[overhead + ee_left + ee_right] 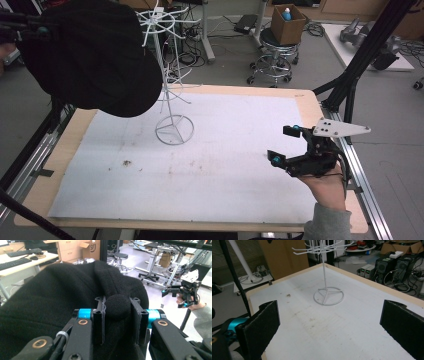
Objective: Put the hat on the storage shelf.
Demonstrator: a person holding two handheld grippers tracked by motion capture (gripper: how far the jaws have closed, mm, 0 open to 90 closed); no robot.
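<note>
The black fleece hat [75, 290] sits nearest my lens, its top button [117, 306] pinched between the jaws of my left tongs [117, 315], which are clamped on it. In the high view the hat [95, 55] hangs above and just left of the white wire rack [167, 75]. I judge the fabric soft, light and limp: it will sag and swing, and its nap should resist slipping. The button is a firm hold point; the brim edge would fold. My right tongs [284, 146] stand wide apart and empty over the surface [200, 170], well clear of the rack base [328, 296] ahead of them.
</note>
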